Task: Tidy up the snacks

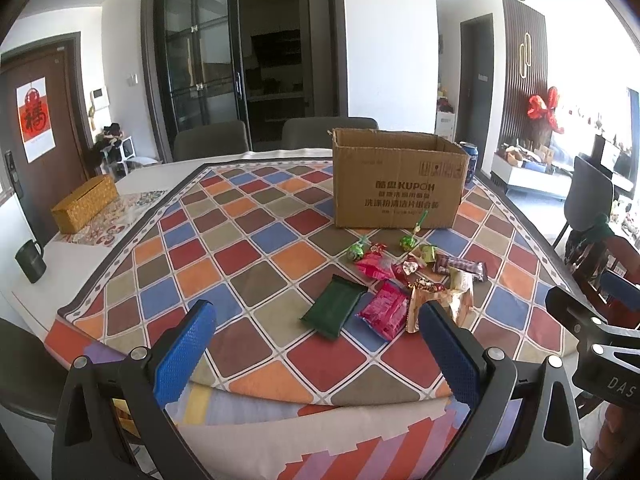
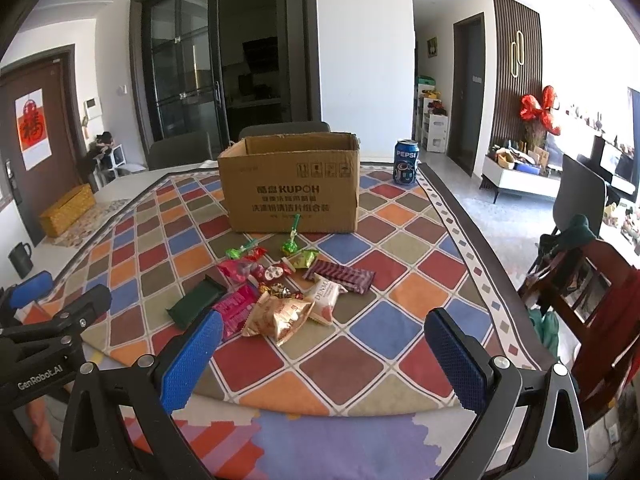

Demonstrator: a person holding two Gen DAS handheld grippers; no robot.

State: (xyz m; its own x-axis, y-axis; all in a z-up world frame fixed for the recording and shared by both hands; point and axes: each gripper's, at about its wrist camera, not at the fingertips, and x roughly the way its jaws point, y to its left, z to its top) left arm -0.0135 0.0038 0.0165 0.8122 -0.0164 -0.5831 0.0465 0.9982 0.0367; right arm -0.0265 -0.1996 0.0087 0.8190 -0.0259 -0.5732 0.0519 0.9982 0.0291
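Observation:
An open cardboard box (image 1: pixel 400 184) stands on the checkered tablecloth (image 1: pixel 248 248); it also shows in the right wrist view (image 2: pixel 290 188). In front of it lies a pile of snacks: a dark green packet (image 1: pixel 334 311), pink packets (image 1: pixel 384 314), a gold crinkled bag (image 2: pixel 280 314), a purple bar (image 2: pixel 344 276), a white packet (image 2: pixel 325 296) and green lollipops (image 2: pixel 291 245). My left gripper (image 1: pixel 316 344) is open and empty above the table's near edge. My right gripper (image 2: pixel 324 354) is open and empty, just short of the gold bag.
A Pepsi can (image 2: pixel 406 162) stands right of the box. A woven yellow box (image 1: pixel 84 208) and a dark mug (image 1: pixel 30 261) sit at the table's left. Grey chairs (image 1: pixel 212 146) stand behind the table, a wooden chair (image 2: pixel 592 312) at the right.

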